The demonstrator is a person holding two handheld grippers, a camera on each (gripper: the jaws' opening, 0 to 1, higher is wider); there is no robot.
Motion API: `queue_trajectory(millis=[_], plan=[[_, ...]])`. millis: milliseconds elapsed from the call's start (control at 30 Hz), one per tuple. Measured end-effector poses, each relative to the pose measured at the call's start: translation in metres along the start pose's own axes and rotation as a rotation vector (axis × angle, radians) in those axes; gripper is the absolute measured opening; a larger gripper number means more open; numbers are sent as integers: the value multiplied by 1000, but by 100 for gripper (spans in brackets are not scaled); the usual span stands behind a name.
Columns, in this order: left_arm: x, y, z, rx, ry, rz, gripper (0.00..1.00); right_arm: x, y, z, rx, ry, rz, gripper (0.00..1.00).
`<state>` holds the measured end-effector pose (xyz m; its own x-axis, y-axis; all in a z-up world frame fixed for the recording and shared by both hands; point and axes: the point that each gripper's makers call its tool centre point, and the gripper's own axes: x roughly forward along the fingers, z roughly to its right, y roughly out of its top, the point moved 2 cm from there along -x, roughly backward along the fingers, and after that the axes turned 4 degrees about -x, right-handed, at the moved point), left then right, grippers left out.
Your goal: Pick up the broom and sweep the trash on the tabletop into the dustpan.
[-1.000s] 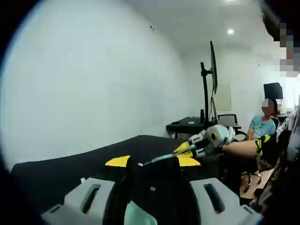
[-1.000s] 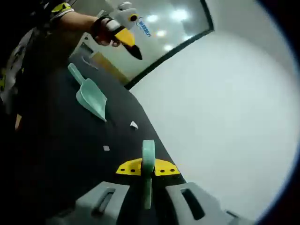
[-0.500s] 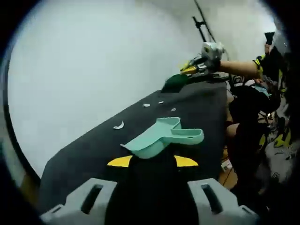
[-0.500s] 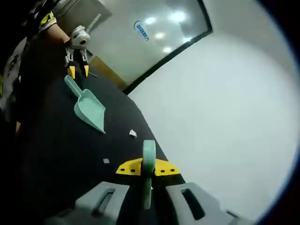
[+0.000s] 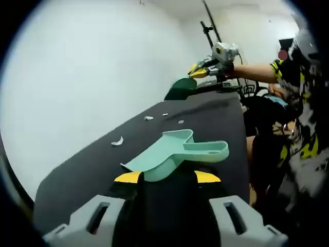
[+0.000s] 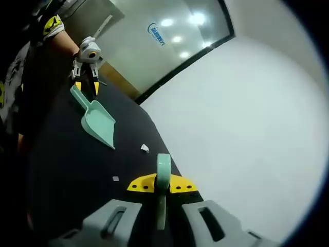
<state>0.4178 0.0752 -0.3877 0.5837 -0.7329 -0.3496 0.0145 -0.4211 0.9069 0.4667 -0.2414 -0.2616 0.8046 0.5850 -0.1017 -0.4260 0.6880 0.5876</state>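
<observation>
Black table [image 5: 92, 164] along a plain white wall, w/ a glass partition at the far end in the right gripper view; it carries a small blue logo, too small to read. No other legible writing.

Mint dustpan [image 5: 172, 152] lies flat on the table near its front edge, handle pointing toward the left claw [image 5: 167, 177]. A sec ago that claw was lifted, looking across the room; it has now come down low just behind the handle end. Its yellow-tipped jaws stand apart w/ the handle between or just ahead of them, not yet closed on it. Judgement: the left side is about to grip the pan so it can be steadied or angled.

Right claw [image 6: 162, 184] is clamped on the mint broom [image 6: 163, 177] handle, same as a sec ago; in the left gripper view the dark green broom head hangs above the far end of the table.

Trash scraps [image 5: 117, 141] sit along the wall edge, between broom & pan mouth, a few more farther back. Nothing in the pan yet, so sweeping not started.
</observation>
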Motion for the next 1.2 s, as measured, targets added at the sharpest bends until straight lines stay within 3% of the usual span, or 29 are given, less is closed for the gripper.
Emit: queue_trajectory(millis=[33,133,200,333,400,433,500,567,600,700,800,967,1200], plan=[[0,-4,8,-74,-26,-23,26,0,-1,1,11,-8,3,4],[-8,-4,27,-446,-148,-36,27,1,-7,2,27,-17,1,4],[-13,4,26,-528,-164,12,28,3,-9,-3,6,-6,-11,4],[-26,26,8,-721,-180,130,27,9,-9,-11,-3,1,-6,4],[-31,33,5,-844,-236,168,27,11,-9,-14,-10,-2,-3,4],[-31,36,10,-946,-290,173,27,12,-9,-17,-19,2,-2,4],[-26,36,14,-1111,-341,134,31,14,-10,-18,-24,5,-1,4],[-17,33,20,-1239,-380,58,30,14,-11,-17,-30,-2,5,4],[-15,32,19,-1250,-369,50,25,15,-11,-16,-29,-7,7,4],[4,13,12,-1206,-251,-32,22,14,-11,-17,-30,-16,9,4],[14,15,26,-1271,-312,-75,21,13,-14,-20,-49,-6,-1,4],[25,17,39,-1285,-337,-111,14,9,-22,-20,-73,-5,-24,4],[24,29,50,-1274,-358,-106,15,7,-21,-25,-44,4,-2,4]])
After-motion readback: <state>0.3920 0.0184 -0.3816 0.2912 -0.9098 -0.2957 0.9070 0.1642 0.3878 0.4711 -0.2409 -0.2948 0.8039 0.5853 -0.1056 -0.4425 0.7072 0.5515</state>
